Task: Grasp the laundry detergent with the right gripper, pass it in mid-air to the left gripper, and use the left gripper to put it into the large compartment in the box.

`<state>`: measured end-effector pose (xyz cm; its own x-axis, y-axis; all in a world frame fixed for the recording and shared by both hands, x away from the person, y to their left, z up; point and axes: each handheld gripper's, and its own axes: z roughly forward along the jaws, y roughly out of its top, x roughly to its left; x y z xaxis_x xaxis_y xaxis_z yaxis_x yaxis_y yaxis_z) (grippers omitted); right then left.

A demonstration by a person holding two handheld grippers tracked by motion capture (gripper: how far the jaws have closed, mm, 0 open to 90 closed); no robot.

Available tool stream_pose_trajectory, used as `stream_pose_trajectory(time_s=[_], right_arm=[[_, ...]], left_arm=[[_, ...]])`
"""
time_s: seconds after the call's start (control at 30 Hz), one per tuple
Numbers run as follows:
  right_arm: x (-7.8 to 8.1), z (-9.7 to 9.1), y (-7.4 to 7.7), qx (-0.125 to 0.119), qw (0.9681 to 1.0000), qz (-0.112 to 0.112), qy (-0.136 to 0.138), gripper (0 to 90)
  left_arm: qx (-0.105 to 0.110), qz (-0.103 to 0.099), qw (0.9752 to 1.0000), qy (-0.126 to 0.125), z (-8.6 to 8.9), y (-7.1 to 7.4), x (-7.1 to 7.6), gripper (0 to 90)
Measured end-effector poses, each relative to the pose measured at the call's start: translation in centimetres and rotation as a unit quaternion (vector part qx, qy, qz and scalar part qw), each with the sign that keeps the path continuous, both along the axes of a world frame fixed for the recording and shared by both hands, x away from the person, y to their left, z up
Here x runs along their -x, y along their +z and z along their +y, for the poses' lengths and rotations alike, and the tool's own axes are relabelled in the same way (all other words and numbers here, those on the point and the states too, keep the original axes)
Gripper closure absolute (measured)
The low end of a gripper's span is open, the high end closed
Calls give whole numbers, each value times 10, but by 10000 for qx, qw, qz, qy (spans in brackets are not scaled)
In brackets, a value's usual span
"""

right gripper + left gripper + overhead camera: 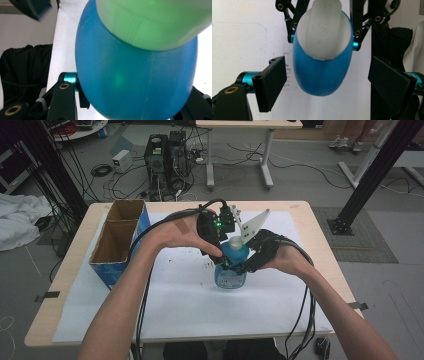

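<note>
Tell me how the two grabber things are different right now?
The right gripper is shut on the blue bottle, squeezing its sides; the left gripper is open, its pads apart from the bottle. The right one comes in at the bottle's body; the left one is up by the white cap. Both are black with teal parts, each held in one hand.

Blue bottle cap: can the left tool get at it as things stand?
Probably yes. The left tool is open just above the bottle's white cap, nothing between; the right tool clamps the blue bottle lower down.
</note>
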<state>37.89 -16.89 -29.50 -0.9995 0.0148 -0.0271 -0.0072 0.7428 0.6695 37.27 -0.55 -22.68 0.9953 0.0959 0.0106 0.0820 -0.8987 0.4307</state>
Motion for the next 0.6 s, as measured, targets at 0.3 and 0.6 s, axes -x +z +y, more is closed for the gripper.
stream_pose_trajectory(time_s=[0.3,0.6], right_arm=[[1,1,0,4,10000,60,-14,468],[0,1,0,-69,10000,16,14,468]], left_arm=[[11,44,10000,32,-6,-5,-3,153],[73,48,9999,101,-9,-9,-7,156]])
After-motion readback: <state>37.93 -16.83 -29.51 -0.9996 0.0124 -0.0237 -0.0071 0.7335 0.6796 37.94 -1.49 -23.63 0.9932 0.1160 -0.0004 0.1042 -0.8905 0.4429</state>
